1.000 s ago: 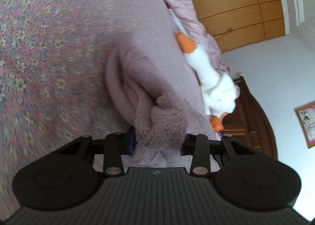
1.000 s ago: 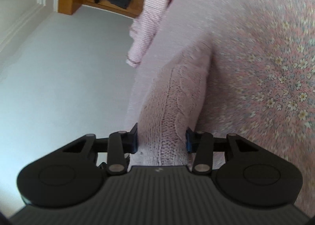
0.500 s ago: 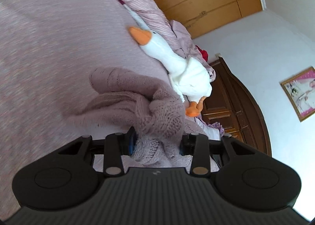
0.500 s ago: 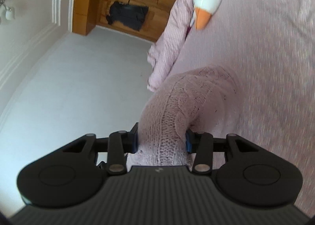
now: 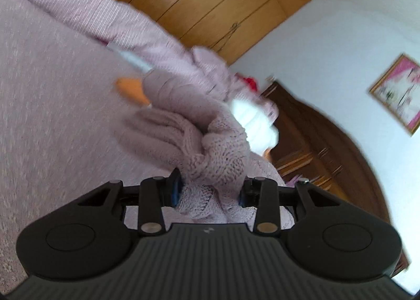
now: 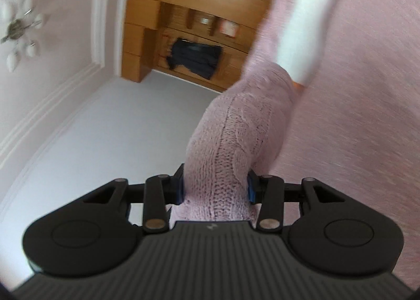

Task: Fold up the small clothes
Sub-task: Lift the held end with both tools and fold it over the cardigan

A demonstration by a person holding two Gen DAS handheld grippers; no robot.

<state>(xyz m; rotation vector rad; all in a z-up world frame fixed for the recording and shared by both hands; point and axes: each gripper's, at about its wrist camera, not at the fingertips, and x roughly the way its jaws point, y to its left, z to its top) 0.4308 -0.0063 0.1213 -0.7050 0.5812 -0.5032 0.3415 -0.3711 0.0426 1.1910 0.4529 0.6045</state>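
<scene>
A dusty-pink knitted sweater [image 5: 194, 127] hangs bunched and twisted above the pink bedspread [image 5: 52, 106]. My left gripper [image 5: 208, 189] is shut on a thick fold of it, knit bulging between the blue pads. In the right wrist view another part of the same sweater [image 6: 236, 127] arches up from my right gripper [image 6: 215, 189], which is shut on it, and stretches away toward the bed [image 6: 367, 106]. Both views are blurred by motion.
A white plush goose [image 5: 252, 119] with an orange beak [image 5: 131, 89] lies on the bed behind the sweater, seen also as a white goose neck [image 6: 307, 37]. A striped pink quilt [image 5: 105, 19], wooden wardrobe [image 5: 223, 1], dark headboard [image 5: 323, 148] and ceiling lamp [image 6: 19, 30] surround the bed.
Both grippers have lifted and tilted upward with the sweater still held. The floral bed area left view; wardrobe, walls and ceiling now fill more of both views. The goose appears closer.
</scene>
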